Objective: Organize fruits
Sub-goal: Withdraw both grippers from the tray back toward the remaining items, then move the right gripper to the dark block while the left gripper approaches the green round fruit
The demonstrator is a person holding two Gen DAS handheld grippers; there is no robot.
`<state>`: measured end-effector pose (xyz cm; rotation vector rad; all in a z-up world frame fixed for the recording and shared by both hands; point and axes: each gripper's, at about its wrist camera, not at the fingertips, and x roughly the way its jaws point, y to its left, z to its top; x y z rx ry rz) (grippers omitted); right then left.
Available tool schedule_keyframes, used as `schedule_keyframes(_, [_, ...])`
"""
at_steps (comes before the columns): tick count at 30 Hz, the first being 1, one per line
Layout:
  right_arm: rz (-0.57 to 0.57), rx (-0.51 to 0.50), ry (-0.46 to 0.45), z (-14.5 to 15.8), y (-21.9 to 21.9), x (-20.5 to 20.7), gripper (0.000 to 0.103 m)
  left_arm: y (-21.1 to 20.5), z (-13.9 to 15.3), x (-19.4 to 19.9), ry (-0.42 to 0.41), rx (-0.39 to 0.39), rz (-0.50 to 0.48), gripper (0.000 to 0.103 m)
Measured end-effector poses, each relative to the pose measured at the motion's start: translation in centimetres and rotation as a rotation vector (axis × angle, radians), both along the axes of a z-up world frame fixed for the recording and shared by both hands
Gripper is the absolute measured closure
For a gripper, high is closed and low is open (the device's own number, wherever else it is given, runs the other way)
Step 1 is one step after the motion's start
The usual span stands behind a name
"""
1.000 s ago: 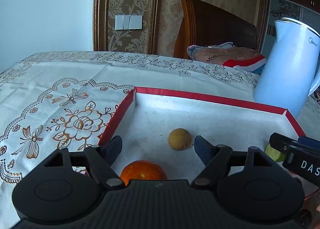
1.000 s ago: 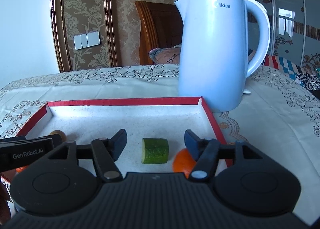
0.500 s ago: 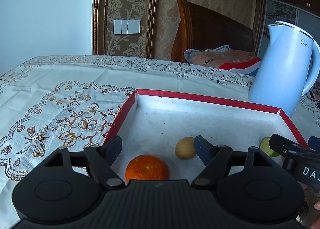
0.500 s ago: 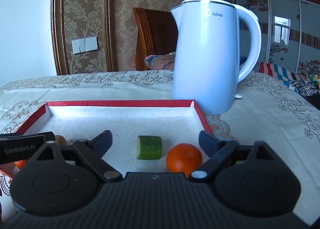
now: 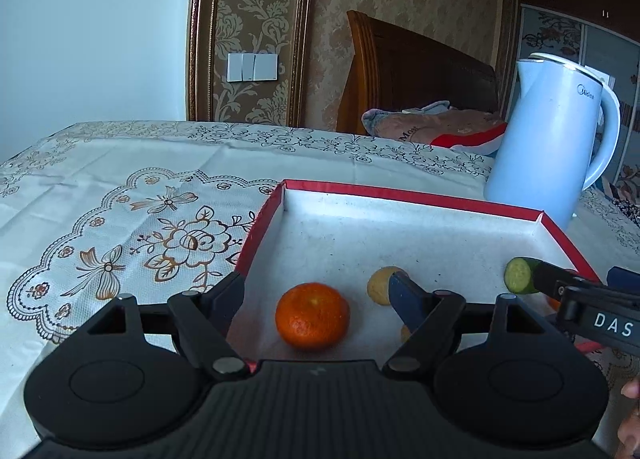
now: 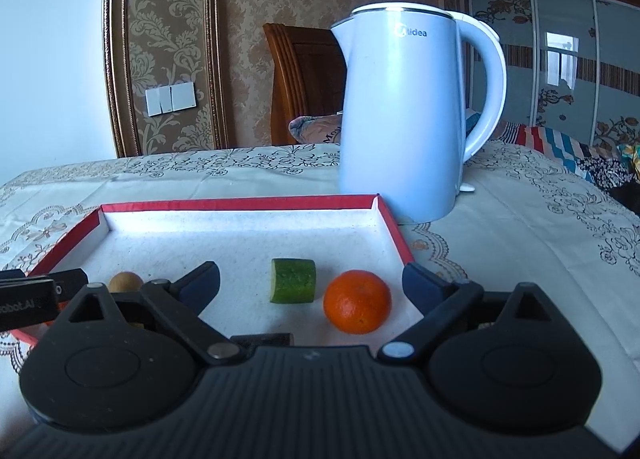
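- Four items are seen inside the red-rimmed tray (image 6: 240, 203) on the worktop: orange (image 5: 312, 316), second orange (image 6: 357, 301), cucumber piece (image 6: 292, 280), small brown fruit (image 5: 383, 285).
- Left claw (image 5: 316, 297): jaws apart, empty, first orange loose between them.
- Right claw (image 6: 311, 286): jaws just opened wide, nothing gripped.
- Fruit outside the tray: none visible, though the near edge is hidden; the task is judged nearly done.

Cool, bluish daylight fills both views, bright and sharp. Ahead of each gripper, the tray's (image 5: 412, 197) far inner wall glares white. Fisheye distortion bends the edges, corners darkening.
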<state>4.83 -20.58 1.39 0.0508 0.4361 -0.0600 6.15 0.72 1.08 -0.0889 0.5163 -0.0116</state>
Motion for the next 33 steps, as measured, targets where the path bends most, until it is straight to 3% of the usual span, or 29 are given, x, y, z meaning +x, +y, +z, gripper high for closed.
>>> schedule_keyframes(18, [0.005, 0.063, -0.047, 0.2, -1.4, -4.9, 0.001, 0.7, 0.1, -5.1, -0.029, 0.005, -0.034, 0.024])
schedule_keyframes(33, [0.022, 0.034, -0.050, -0.2, -1.6, -8.2, 0.000, 1.4, -0.6, -6.7, -0.009, 0.012, -0.052, 0.023])
